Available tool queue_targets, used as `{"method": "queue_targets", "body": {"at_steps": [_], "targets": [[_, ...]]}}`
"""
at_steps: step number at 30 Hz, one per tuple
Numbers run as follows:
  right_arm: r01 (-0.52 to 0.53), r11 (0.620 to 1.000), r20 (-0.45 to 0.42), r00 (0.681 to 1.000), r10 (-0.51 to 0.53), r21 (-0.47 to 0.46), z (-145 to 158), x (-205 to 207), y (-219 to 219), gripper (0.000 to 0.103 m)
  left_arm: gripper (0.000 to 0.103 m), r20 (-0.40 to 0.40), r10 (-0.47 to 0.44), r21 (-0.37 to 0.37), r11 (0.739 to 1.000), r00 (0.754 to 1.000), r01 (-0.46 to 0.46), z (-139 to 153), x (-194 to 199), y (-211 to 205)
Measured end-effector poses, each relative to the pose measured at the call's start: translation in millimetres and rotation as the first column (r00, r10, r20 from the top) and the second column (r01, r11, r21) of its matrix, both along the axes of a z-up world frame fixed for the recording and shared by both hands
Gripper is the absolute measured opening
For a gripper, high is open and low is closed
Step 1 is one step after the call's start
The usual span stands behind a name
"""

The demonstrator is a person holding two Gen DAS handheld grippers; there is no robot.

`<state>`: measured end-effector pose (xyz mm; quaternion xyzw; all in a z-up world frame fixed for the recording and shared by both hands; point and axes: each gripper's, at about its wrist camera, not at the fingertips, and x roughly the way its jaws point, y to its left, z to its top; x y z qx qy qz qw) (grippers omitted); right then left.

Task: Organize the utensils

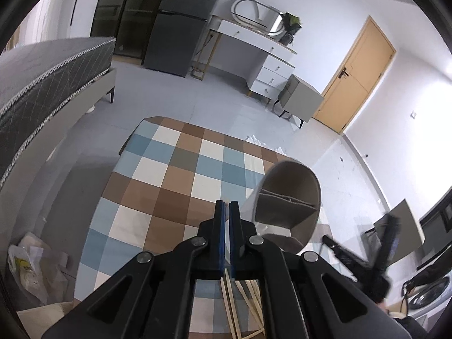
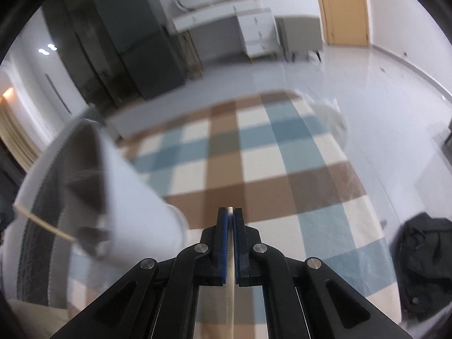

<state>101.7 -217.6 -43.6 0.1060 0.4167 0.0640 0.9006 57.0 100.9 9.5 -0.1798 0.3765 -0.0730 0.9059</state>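
Clamping one pale chopstick [image 2: 231, 268], the right gripper [image 2: 230, 212] is hanging beside the divided holder [image 1: 288, 197] (view blurred); the left gripper [image 1: 226, 203] is keeping its fingers together, empty, above loose chopsticks [image 1: 248, 305] lying on the glass table [image 1: 333, 243].

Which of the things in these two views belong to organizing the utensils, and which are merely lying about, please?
For the job:
- utensil holder, with divided compartments
- chopstick, clamped in the right gripper
- loose chopsticks below the left gripper

Lying about:
- plastic bag on the floor
- dark bag
- checked rug
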Motion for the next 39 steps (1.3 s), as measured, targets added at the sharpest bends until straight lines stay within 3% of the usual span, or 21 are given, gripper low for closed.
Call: {"method": "queue_targets", "body": {"at_steps": [3, 8, 16, 19, 20, 21, 23, 26, 30, 33, 39], "targets": [[-0.03, 1.0, 0.109, 0.994, 0.029, 0.008, 27.0, -28.6, 6.3, 0.002, 0.0, -0.003, -0.016, 0.026, 1.0, 1.0, 0.016, 3.4, -4.0, -7.8], [-0.076, 0.997, 0.217, 0.973, 0.075, -0.002, 50.8, -56.0, 19.0, 0.002, 0.0, -0.028, -0.038, 0.054, 0.998, 0.999, 0.04, 7.2, -9.2, -16.5], [-0.083, 0.996, 0.264, 0.962, 0.07, 0.035, 61.7, -74.4, 14.8, 0.002, 0.0, -0.079, -0.037, 0.066, 0.997, 0.996, 0.043, 6.2, -7.3, 6.4], [-0.076, 0.996, 0.269, 0.961, 0.059, 0.052, 62.7, -76.0, 10.7, 0.002, 0.0, -0.145, -0.06, 0.137, 0.987, 0.988, 0.08, -9.0, 6.6, 11.4], [-0.078, 0.996, 0.27, 0.961, 0.061, 0.052, 62.5, -75.6, 10.6, 0.002, 0.004, -0.167, -0.077, 0.157, 0.982, 0.983, 0.103, -15.1, 11.3, 10.6], [-0.076, 0.996, 0.268, 0.962, 0.06, 0.05, 61.3, -74.3, 10.8, 0.002, 0.021, -0.194, -0.09, 0.183, 0.975, 0.977, 0.126, -22.1, 17.4, 8.9], [-0.077, 0.996, 0.262, 0.963, 0.062, 0.048, 58.7, -73.4, 10.9, 0.002, 0.047, -0.243, -0.135, 0.234, 0.953, 0.961, 0.193, -37.3, 30.4, 2.1], [-0.078, 0.995, 0.258, 0.964, 0.061, 0.057, 56.6, -71.5, 8.3, 0.002, 0.049, -0.286, -0.251, 0.295, 0.895, 0.925, 0.334, -59.3, 46.9, -12.8], [-0.069, 0.995, 0.259, 0.965, 0.048, 0.073, 56.4, -68.4, 3.1, 0.002, 0.049, -0.395, -0.422, 0.401, 0.72, 0.816, 0.566, -101.3, 61.9, -36.5], [-0.061, 0.994, 0.25, 0.968, 0.035, 0.096, 53.8, -64.1, -1.0, 0.002, 0.049, -0.449, -0.483, 0.395, 0.647, 0.751, 0.652, -126.3, 70.8, -39.3], [-0.062, 0.992, 0.246, 0.969, 0.033, 0.11, 53.5, -60.4, -1.5, 0.002, 0.049, -0.468, -0.564, 0.333, 0.6, 0.68, 0.727, -148.6, 90.1, -40.3]]}}
